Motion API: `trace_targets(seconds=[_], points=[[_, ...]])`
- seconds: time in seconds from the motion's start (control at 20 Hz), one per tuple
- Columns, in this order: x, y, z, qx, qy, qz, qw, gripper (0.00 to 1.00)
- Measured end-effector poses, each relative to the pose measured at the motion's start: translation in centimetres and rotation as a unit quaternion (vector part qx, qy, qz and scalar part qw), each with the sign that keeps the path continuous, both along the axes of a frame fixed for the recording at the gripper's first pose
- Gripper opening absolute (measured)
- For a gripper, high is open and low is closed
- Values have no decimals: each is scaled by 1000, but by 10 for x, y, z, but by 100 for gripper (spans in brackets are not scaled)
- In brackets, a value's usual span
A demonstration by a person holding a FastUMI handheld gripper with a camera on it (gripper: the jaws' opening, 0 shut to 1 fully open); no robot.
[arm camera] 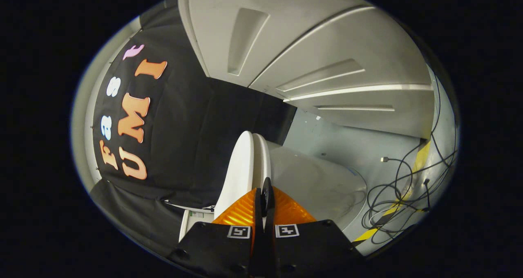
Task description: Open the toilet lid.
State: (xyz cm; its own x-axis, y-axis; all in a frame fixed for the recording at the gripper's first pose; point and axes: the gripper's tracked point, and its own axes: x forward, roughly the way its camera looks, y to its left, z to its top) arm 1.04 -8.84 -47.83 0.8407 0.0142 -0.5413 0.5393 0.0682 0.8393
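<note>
Just ahead at 12 o'clock, toilet lid stands raised; my claw pinched on its edge; opening looks nearly done.

The gripper has its two fingers pressed close together, with nothing between them. Just ahead stands the white toilet lid — upright, edge-on. Beside it sits the toilet bowl. Beyond, black cables lie tangled on the floor.

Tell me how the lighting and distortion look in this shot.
Gripper view: strong fisheye bending curves the wall panels; the black cloth is dim, the toilet lid bright but not blown out; the claw, closed just ahead, is slightly soft; the cables stay sharp.
</note>
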Motion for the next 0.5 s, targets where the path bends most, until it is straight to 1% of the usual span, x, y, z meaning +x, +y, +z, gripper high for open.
trace_targets(seconds=[0.05,0.2,0.35,0.5], points=[[4,-4,-2,-11,-1,-7,1000,8],[5,-6,0,-35,-5,-4,999,8],[16,-17,-2,-94,5,-7,996,8],[18,-19,10,-110,-1,-10,994,8]])
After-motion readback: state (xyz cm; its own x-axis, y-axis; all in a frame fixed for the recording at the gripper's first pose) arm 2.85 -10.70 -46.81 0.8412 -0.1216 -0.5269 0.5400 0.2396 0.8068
